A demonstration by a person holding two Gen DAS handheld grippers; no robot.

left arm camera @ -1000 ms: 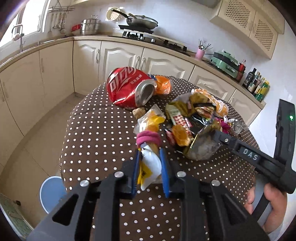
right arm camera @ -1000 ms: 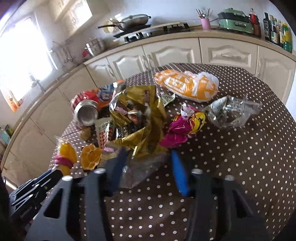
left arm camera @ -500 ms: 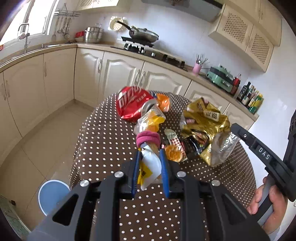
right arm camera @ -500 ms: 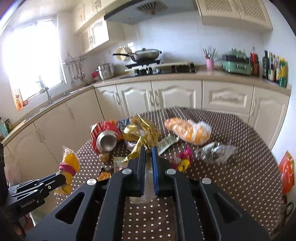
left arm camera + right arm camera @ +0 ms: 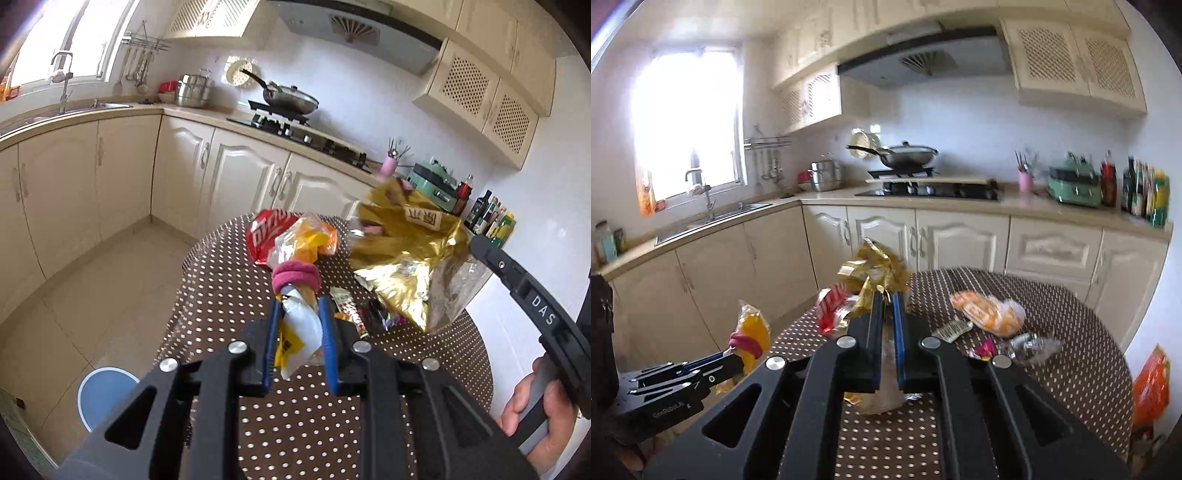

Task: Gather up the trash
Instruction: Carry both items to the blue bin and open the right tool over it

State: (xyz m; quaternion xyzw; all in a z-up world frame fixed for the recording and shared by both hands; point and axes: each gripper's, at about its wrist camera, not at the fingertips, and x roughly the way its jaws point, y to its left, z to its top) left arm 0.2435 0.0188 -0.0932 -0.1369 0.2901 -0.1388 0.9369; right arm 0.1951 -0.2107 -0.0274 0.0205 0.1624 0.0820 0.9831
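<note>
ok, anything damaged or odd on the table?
Yes: a red soda can lies crushed at the far edge of the polka-dot table, and a crumpled clear plastic wrapper sits near an orange-printed bag.

The right tool (image 5: 885, 325), which a second ago stood open around the gold bag (image 5: 404, 258) lying on the table (image 5: 229, 291), has clamped shut on it and lifted it clear of the cloth. The left tool (image 5: 300, 328) has carried its pink-banded packet (image 5: 297, 295) up off the table too. Both views have tilted upward, so the range hood (image 5: 916, 62) now appears.
</note>
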